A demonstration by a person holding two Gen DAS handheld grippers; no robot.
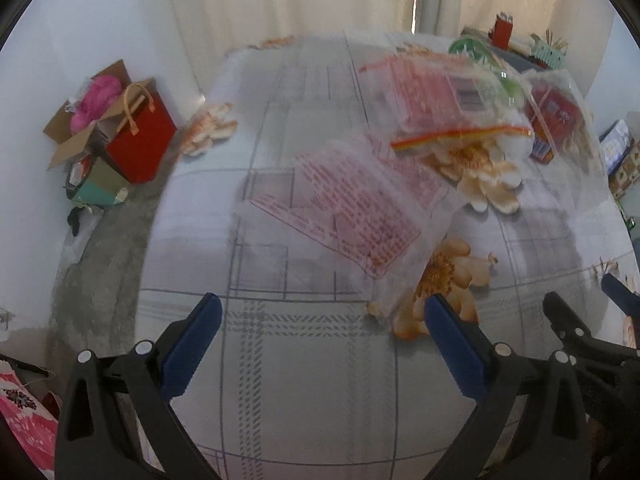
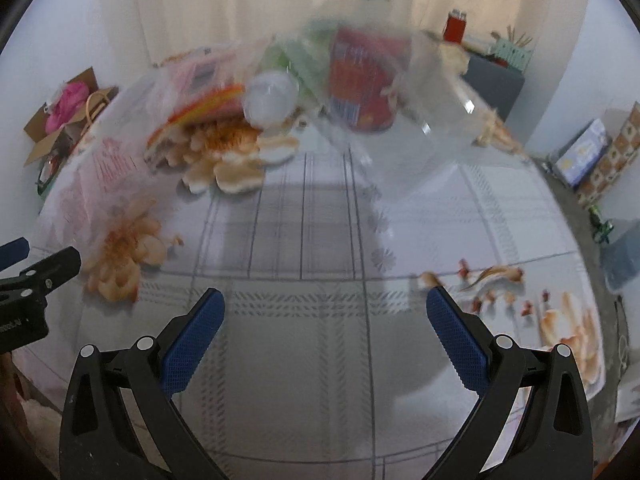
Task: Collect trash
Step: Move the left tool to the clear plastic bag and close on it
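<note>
Trash lies in a loose group on the far half of a bed covered by a grey plaid sheet with orange flower print. Nearest item: a clear plastic bag with red printed text, flat on the sheet, mid-bed. Behind it, a second clear zip bag with a rainbow seal strip, partly overlapping a white round lid or cup; exact identity unclear through blur. To its right, a red snack package stands inside or behind clear plastic wrap; which of the two, cannot tell. Right wrist view is motion-blurred over this whole group.

Left gripper: blue-padded fingers spread wide, nothing between them, above bare sheet just short of the printed bag's near corner. Right gripper: also wide open and empty, over bare plaid sheet, well short of the trash. Each gripper's tip shows at the edge of the other's view; they sit side by side.

Surroundings: red paper gift bag and an open cardboard box with pink material on the floor left of the bed; cream curtain behind; red holder on a dark cabinet at far right.
</note>
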